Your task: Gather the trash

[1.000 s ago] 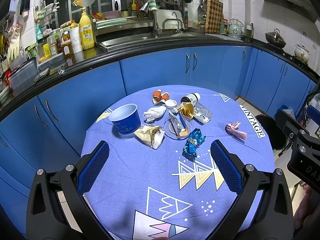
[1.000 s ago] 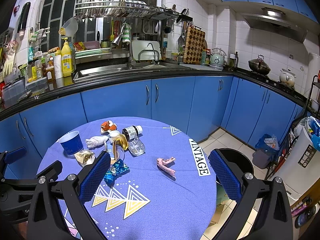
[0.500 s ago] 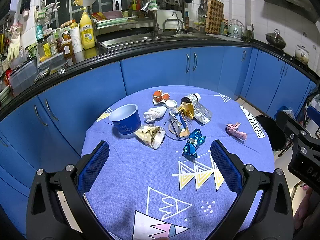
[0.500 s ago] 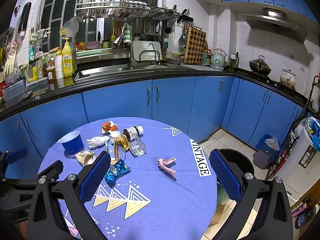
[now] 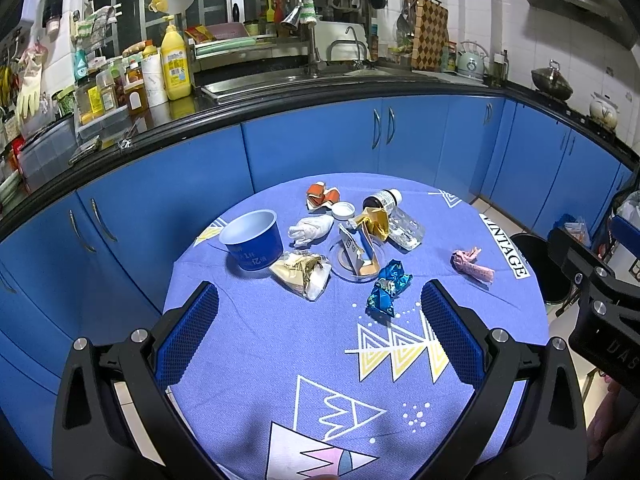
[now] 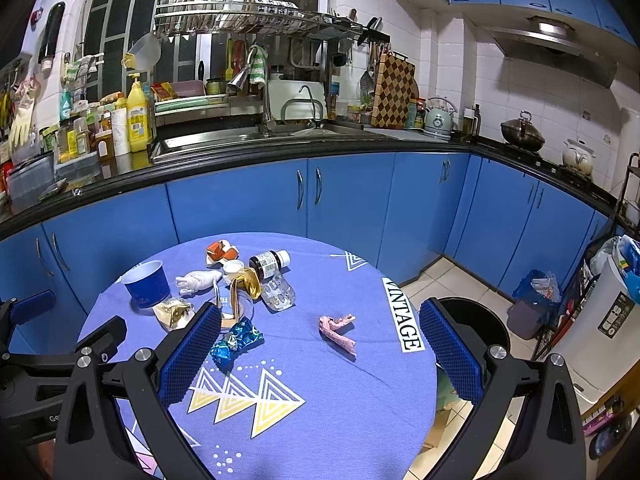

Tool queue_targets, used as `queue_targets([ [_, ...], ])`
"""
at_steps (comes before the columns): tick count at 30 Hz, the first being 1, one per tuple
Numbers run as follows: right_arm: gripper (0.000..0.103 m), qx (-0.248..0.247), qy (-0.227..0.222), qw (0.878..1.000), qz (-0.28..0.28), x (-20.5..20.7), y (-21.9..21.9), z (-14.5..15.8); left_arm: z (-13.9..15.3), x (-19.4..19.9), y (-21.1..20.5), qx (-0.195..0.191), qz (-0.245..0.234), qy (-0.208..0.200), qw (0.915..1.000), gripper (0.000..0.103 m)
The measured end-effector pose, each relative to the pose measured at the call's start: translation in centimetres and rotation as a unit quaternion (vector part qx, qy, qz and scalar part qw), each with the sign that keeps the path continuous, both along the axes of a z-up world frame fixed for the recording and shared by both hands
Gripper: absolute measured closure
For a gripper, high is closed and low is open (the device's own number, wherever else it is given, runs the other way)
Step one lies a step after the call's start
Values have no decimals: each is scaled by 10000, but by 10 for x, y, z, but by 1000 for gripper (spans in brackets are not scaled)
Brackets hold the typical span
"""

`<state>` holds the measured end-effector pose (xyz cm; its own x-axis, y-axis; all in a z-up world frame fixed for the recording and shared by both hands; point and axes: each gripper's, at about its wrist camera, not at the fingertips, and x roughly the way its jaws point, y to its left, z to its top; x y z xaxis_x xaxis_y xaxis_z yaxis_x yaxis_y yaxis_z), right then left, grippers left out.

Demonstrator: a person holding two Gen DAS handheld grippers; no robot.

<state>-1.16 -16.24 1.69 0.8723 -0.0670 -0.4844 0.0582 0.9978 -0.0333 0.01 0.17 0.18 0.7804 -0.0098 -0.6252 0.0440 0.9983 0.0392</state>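
**Inspector:** Both claws are spread wide and empty. Your left claw (image 5: 320, 320) hangs above the near part of the tabletop (image 5: 256, 344), and your right claw (image 6: 320, 344) hangs over its right half. No trash is collected yet, by my reading; all of it lies on the blue cloth.

**Operator:** Which piece first?

**Inspector:** The pink wrapper (image 6: 337, 331) lies alone, well apart from the cluster, between your right claw's fingers in the right wrist view. The black bin (image 6: 480, 320) stands on the floor just beyond that edge of the tabletop. Take it with the right claw: come down straight, straddle the crumpled end, close fully. It is thin and will likely slip from a half grip.

**Operator:** And the left side?

**Inspector:** The blue foil wrapper (image 5: 387, 286) is nearest. Behind it, the gold wrapper (image 5: 300, 276) sits just beside the blue paper cup (image 5: 252, 244). Pick the loose foils before the cup, and do not sweep into the clear lid (image 5: 354, 260) holding the folded packet.

**Operator:** Do the views differ?

**Inspector:** Yes. The right wrist view shows the open mouth of the black bin and the floor around it; the left wrist view shows only its rim (image 5: 536, 240), partly behind your right claw's body. The left wrist view looks into the blue paper cup; it appears empty.
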Motion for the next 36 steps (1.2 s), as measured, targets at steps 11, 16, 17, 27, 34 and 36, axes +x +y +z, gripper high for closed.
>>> queue_targets([
  [11, 6, 6, -5, 10000, 1, 1, 0, -1, 0, 0, 0, -15, -2, 8, 10000, 3],
  [16, 6, 12, -8, 10000, 1, 0, -1, -1, 2, -2, 1, -22, -14, -12, 10000, 3],
  [17, 6, 19, -6, 10000, 2, 0, -1, -1, 1, -2, 1, -23, -15, -13, 10000, 3],
  [27, 6, 9, -12, 10000, 0, 0, -1, -1, 0, -2, 0, -22, -12, -6, 10000, 3],
  [34, 6, 19, -11, 10000, 5, 0, -1, -1, 0, -2, -1, -27, -7, 0, 10000, 3],
  [36, 6, 11, -8, 10000, 6, 0, -1, -1, -1, -2, 0, -28, -7, -1, 10000, 3],
])
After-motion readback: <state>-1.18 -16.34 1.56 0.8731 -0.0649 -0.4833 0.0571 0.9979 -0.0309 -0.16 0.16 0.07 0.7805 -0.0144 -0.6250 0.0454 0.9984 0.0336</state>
